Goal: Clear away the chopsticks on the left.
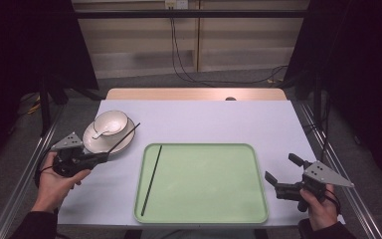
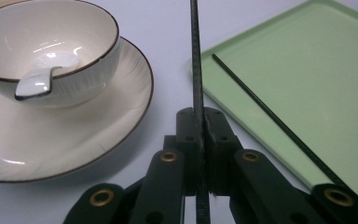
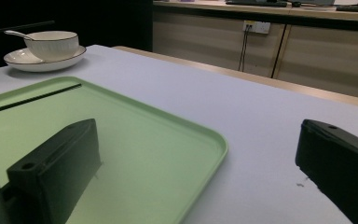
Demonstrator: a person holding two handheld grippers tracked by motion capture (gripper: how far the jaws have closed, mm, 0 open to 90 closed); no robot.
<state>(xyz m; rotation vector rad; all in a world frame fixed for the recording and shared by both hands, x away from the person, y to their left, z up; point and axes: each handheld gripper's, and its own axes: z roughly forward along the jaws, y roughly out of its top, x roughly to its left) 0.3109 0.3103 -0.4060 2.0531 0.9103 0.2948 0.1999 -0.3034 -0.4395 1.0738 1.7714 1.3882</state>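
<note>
My left gripper is at the table's left, shut on a thin black chopstick that slants up and to the right over the plate's edge. In the left gripper view the jaws are pressed together on this chopstick. A second black chopstick lies along the left side of the green tray, and shows as well in the left gripper view. My right gripper is held just right of the tray, open, with nothing between its fingers.
A white bowl holding a white spoon sits on a white plate at the table's left, behind my left gripper. A wooden strip edges the far side of the table. Metal rails run along both sides.
</note>
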